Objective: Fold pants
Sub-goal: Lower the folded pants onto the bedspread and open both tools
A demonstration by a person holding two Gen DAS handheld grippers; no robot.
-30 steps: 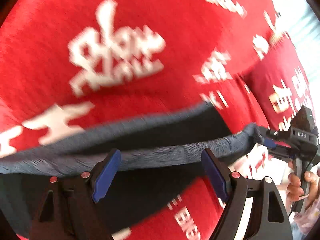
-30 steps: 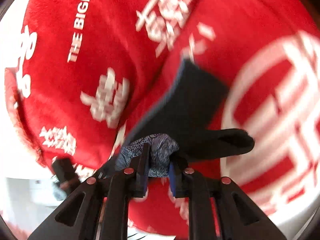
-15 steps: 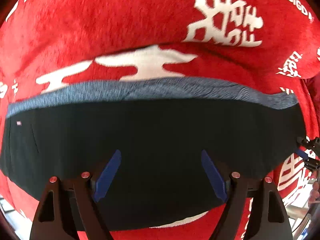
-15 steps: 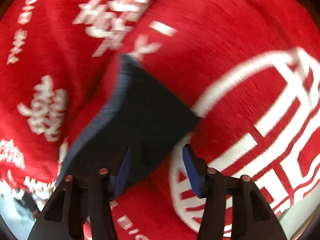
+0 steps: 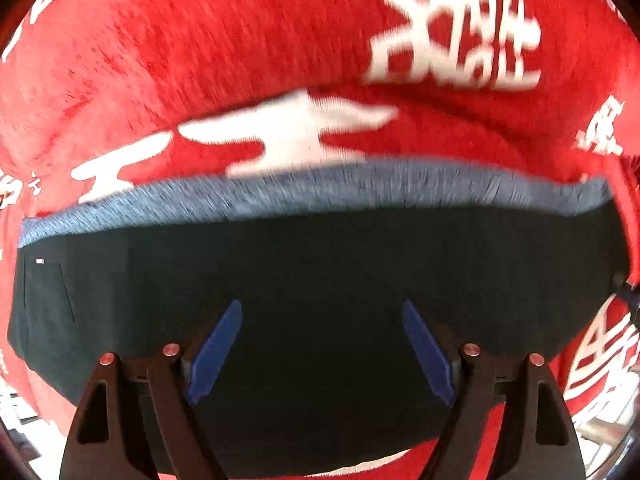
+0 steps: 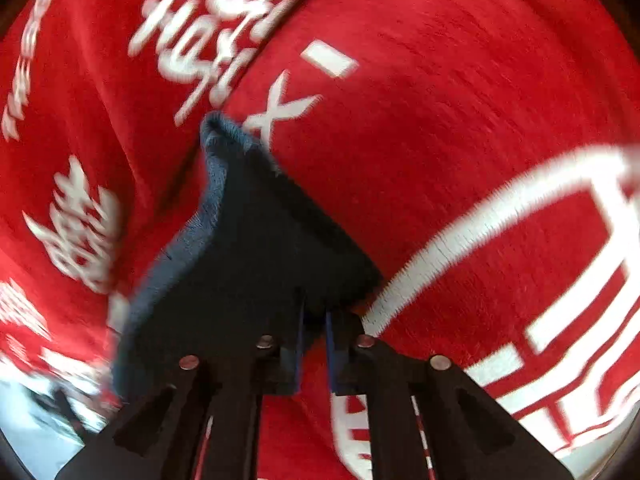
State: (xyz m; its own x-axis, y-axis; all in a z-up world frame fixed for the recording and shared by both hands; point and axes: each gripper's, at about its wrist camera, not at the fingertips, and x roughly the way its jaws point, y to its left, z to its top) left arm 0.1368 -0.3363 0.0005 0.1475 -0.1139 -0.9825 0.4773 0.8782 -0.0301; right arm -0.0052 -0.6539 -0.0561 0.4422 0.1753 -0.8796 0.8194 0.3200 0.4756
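Observation:
The dark navy pants (image 5: 320, 264) lie flat on a red blanket, with a lighter blue-grey waistband (image 5: 320, 188) along their far edge. My left gripper (image 5: 320, 344) is open and empty, its blue pads spread wide just above the dark cloth. In the right wrist view the pants (image 6: 248, 248) run away from me to a raised far corner. My right gripper (image 6: 314, 332) is shut on the near corner of the pants, with cloth pinched between the blue pads.
A red fleece blanket (image 5: 240, 48) with white lettering covers the whole surface and also shows in the right wrist view (image 6: 460, 140). A pale floor or edge (image 6: 28, 432) shows at the lower left of the right wrist view.
The pants went from hanging stretched between the grippers to lying flat on the blanket. My right gripper let go of the waistband end, opened, then closed on the near corner. My left gripper stayed open.

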